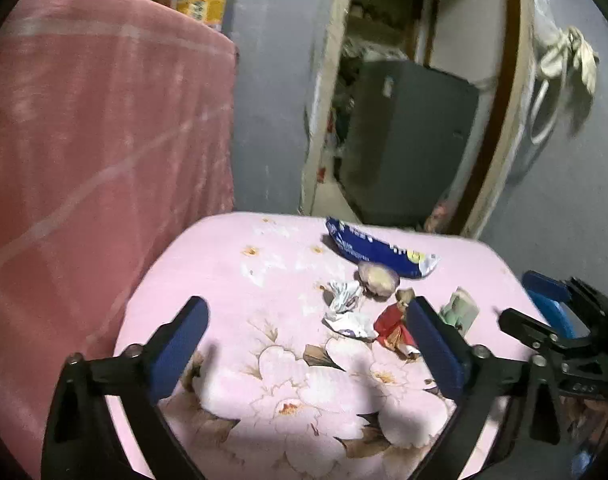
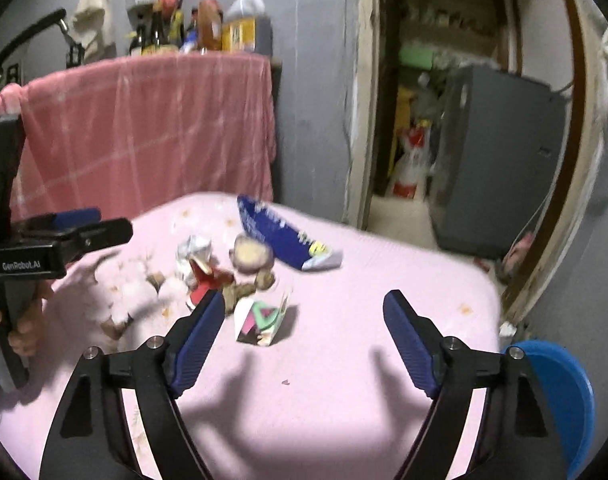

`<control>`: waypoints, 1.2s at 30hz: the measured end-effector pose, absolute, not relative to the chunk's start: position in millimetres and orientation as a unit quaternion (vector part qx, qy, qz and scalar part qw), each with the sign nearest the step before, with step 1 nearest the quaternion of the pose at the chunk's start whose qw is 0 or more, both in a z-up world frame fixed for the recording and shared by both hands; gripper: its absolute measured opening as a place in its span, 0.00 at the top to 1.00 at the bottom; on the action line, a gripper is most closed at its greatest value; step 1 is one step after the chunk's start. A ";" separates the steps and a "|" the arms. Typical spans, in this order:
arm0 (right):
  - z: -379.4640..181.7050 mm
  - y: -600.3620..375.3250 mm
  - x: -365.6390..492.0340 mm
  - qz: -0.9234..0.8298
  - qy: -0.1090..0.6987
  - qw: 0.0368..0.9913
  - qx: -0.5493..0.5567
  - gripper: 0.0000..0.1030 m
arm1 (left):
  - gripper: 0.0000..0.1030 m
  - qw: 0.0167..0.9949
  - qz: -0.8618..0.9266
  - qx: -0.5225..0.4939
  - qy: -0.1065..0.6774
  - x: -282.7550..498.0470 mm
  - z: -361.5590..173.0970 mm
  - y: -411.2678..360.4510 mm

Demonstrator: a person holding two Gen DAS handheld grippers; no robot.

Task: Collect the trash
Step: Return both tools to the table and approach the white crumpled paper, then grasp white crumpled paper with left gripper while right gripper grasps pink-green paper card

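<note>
Both claws gape empty — trash pile (image 1: 368,304) lies ahead of left gripper (image 1: 308,344) and right gripper (image 2: 304,344).

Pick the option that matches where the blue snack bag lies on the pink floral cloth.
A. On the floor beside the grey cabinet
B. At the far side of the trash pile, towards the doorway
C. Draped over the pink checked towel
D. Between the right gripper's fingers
B: the blue snack bag lies flat on the pink floral cloth, beyond the crumpled wrappers, clear of both grippers.
</note>
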State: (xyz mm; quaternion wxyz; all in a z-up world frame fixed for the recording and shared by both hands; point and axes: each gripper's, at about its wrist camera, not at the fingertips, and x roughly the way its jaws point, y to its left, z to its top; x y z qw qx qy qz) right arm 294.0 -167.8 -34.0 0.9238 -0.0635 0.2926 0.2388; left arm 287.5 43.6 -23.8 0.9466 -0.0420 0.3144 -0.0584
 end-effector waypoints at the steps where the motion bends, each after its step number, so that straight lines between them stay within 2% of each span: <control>1: -37.6 -164.7 297.4 0.241 0.301 0.921 -0.065 0.24 | 0.18 0.944 -0.063 -0.037 0.322 290.7 -25.6 42.8; 2: -41.1 -160.9 300.9 0.244 0.310 0.916 -0.069 0.26 | 0.25 0.941 -0.069 -0.033 0.331 294.5 -28.6 41.9; 6: -51.4 -147.2 311.2 0.250 0.340 0.902 -0.088 0.33 | 0.32 0.927 -0.095 -0.025 0.363 309.3 -40.6 39.2; 12: -55.5 -139.6 319.7 0.251 0.360 0.893 -0.101 0.45 | 0.50 0.910 -0.119 -0.031 0.397 329.5 -51.5 38.4; 15: -57.5 -134.7 322.2 0.260 0.368 0.886 -0.108 0.45 | 0.56 0.906 -0.123 -0.041 0.403 337.5 -52.5 39.9; 22: -67.4 -121.1 327.5 0.273 0.394 0.867 -0.132 0.48 | 0.84 0.893 -0.132 -0.073 0.424 349.8 -61.0 45.0; 28: -72.6 -119.2 331.4 0.286 0.411 0.856 -0.129 0.57 | 0.90 0.892 -0.135 -0.084 0.424 348.5 -57.7 50.1; 31: -73.5 -119.7 330.5 0.288 0.413 0.855 -0.125 0.68 | 0.92 0.893 -0.135 -0.082 0.422 348.3 -57.8 47.8; 36: -71.5 -118.8 326.4 0.281 0.404 0.860 -0.135 0.70 | 0.93 0.899 -0.130 -0.076 0.412 343.9 -57.1 45.3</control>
